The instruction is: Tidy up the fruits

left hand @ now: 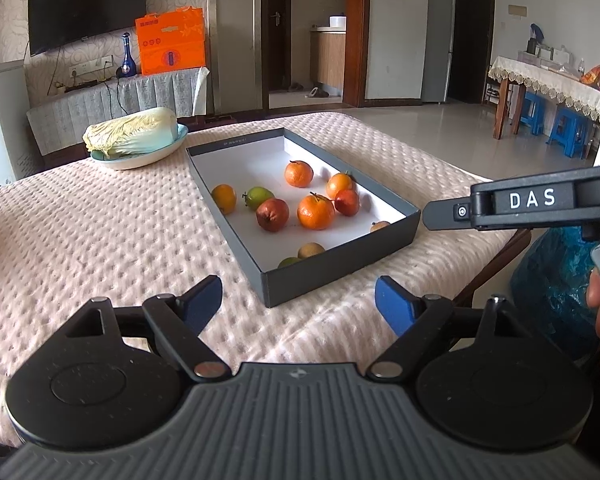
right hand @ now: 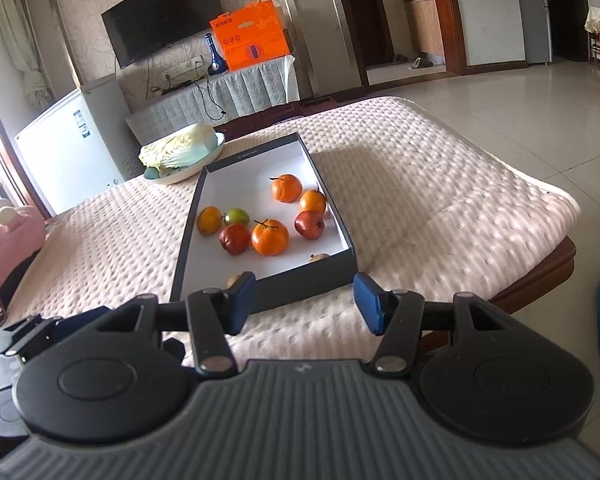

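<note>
Left tongs (left hand: 298, 306): mine, spread wide with nothing between them, over the table's near edge, just short of the box.
Right tongs (right hand: 304, 304): partly spread, holding nothing, at the box's near wall.
Box (left hand: 340, 266): on the pink-covered table (left hand: 100, 240), toward its right edge.
Fruits (left hand: 316, 211): loose inside the box, ahead of both tongs.

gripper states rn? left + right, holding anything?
Left gripper: open, empty, short of the box.
Right gripper: open, empty, also short of the box.
</note>
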Available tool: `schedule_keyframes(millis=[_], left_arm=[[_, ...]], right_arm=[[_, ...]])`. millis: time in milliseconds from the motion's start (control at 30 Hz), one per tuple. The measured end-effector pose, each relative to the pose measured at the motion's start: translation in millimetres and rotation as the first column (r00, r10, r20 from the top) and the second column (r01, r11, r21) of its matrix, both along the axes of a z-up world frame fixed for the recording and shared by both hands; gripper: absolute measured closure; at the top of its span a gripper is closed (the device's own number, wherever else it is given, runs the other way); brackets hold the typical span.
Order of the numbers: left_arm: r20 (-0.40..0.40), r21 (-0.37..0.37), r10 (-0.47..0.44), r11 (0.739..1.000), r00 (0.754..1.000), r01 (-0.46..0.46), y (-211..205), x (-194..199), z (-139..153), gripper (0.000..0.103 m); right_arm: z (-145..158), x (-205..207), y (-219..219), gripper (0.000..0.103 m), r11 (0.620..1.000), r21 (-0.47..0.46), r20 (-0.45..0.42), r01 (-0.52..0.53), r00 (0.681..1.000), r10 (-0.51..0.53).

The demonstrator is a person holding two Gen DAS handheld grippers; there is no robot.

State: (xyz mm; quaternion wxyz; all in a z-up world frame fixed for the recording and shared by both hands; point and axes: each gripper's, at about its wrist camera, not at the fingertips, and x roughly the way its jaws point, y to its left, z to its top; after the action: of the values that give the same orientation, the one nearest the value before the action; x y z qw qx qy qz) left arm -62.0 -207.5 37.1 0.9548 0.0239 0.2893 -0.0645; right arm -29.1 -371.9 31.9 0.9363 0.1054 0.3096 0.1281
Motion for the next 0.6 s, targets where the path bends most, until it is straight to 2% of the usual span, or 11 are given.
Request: schedule_keyframes(millis=[600], left_arm=[[-0.009, 0.003, -0.019, 1.0, 1.0, 0.019, -6.7, 6.3, -5.5, 0.015]], right_arm=[[-3.4, 4.3, -1.4, 0.047, 1.0, -0.006, -0.01, 0.009, 1.0, -0.009]])
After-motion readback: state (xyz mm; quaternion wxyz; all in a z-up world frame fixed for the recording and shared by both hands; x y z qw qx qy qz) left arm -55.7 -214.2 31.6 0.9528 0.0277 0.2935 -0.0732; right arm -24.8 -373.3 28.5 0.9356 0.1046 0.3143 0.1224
